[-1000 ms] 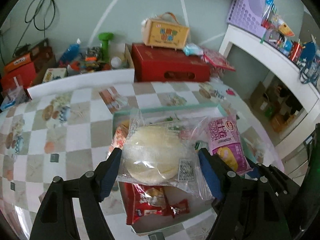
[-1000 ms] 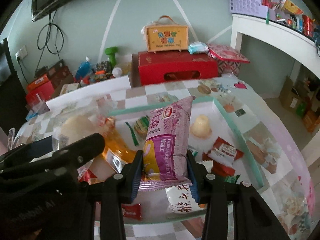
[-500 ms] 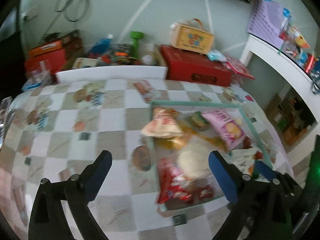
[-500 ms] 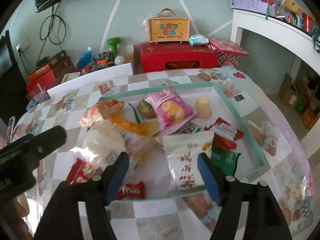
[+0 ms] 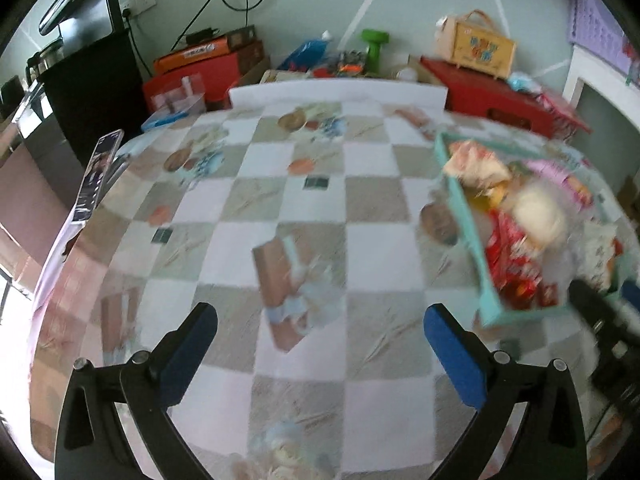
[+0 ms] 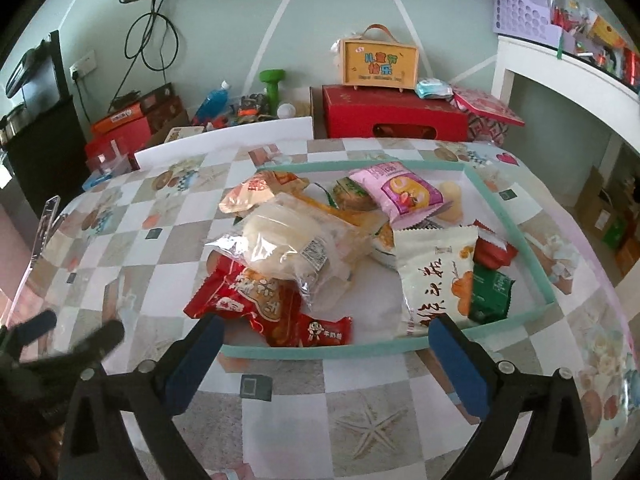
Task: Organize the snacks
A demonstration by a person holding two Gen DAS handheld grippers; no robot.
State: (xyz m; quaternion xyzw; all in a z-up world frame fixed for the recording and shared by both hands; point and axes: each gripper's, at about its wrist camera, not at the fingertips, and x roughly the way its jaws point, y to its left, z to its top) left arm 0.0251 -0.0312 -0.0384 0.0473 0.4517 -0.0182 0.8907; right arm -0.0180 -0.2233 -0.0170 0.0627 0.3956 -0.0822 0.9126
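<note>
A teal-rimmed tray [image 6: 320, 351] on the checked tablecloth holds several snacks: a bun in a clear bag [image 6: 280, 240], a pink packet [image 6: 404, 194], a white packet [image 6: 436, 276] and a red packet [image 6: 248, 296]. My right gripper [image 6: 326, 326] hovers at the tray's near rim, its jaws opening with nothing between them. My left gripper [image 5: 320, 314] is over bare tablecloth left of the tray [image 5: 460, 196], its jaws also opening and empty. The left wrist view is blurred; the bun [image 5: 538, 216] shows there at the right.
A phone [image 5: 98, 172] lies at the table's left edge. Behind the table stand a red box [image 6: 392, 114], a yellow carry case [image 6: 378, 60] and a green dumbbell [image 6: 272, 88]. A white shelf [image 6: 560, 76] with clutter is at the right.
Both grippers let go: the bun and the pink packet now lie in the tray. The left gripper swung left away from the tray; the right one drew back to its near rim.
</note>
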